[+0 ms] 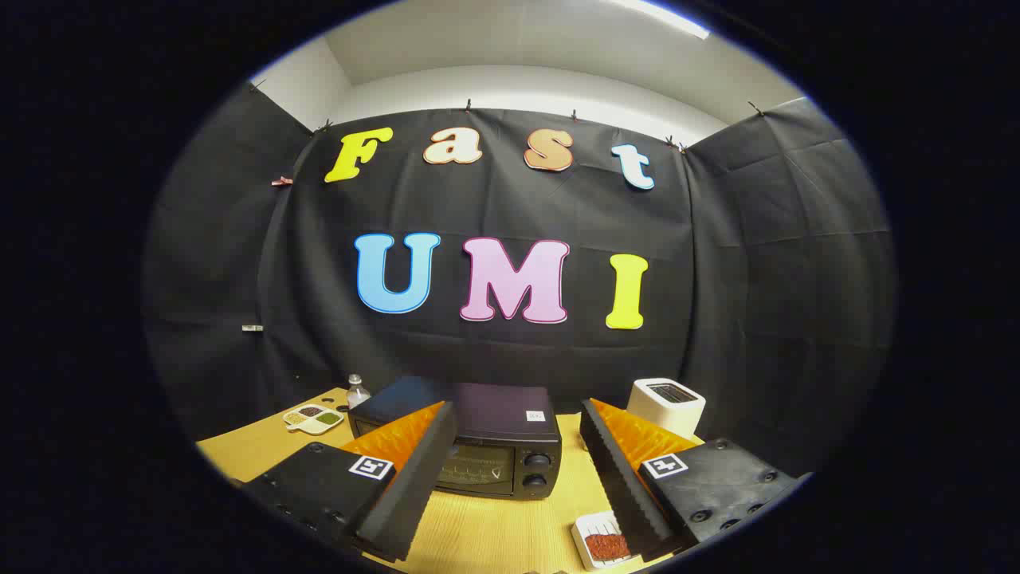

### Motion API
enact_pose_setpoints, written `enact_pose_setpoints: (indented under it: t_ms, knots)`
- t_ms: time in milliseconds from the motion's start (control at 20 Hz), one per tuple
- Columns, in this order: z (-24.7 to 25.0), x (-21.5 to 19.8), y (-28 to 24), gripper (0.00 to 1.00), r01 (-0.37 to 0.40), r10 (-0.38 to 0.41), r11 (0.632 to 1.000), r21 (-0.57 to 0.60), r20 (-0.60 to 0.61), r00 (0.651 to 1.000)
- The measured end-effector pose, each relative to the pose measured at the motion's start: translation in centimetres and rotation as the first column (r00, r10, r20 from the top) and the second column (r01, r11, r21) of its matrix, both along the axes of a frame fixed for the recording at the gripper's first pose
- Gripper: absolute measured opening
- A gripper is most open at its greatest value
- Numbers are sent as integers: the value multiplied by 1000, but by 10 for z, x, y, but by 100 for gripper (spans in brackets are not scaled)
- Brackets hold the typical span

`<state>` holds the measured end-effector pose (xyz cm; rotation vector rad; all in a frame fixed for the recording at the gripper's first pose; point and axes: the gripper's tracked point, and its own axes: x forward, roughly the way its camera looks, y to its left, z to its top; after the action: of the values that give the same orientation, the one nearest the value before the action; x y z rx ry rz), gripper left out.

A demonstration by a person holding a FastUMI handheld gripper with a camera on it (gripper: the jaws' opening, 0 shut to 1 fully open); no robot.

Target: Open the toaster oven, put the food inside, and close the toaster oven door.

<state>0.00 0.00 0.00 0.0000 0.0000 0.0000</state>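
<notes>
- Table (255, 450): pale wood top, carries everything, black cloth wall behind it.
- Toaster oven (478, 434): dark box, sits mid-table, straight ahead of the fingers and beyond their tips. Door (476, 470) looks shut and upright, glass front facing us, two knobs (536, 469) to the right of the glass. I can't make out the handle from here.
- Gripper (516, 418): fingers spread wide, nothing between them but air, touching nothing. Left finger overlaps the oven's left front corner in this view; looks like it's nearer us than the oven, not in contact.
- White toaster (668, 405): behind the right finger, off to the oven's right. Not part of the job.
- Food (607, 545): reddish-brown slab on a small white tray (586, 534), close in, just inside the right finger's base, well short of the oven.
- Small divided dish (314, 417) and a bottle (357, 391): far left of the oven, out of the way.
- Step, my read: first one, approach to open the door. Nothing done yet.
- Next move needs: go forward and find the door's top edge, catch it with a finger or pinch it, pull down and toward us. Food comes after.
</notes>
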Motion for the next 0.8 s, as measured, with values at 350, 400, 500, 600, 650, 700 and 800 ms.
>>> enact_pose_setpoints:
  t_ms: [350, 400, 500, 600, 650, 700, 800]
  knots:
    - [0, -1, 15, 97, -17, 17, 1000, -5, -14, 1000]
    - [1, -1, 17, 97, -20, 20, 1000, -10, -15, 1000]
    - [2, 0, 23, 97, -25, 25, 999, -23, -13, 1000]
    - [0, 3, 27, 97, -26, 26, 999, -23, -18, 1000]
    - [-2, 3, 30, 97, -25, 25, 1000, -18, -21, 999]
    - [-2, 4, 32, 97, -23, 22, 1000, -14, -24, 999]
    - [-6, 7, 37, 97, -18, 18, 1000, -12, -37, 999]
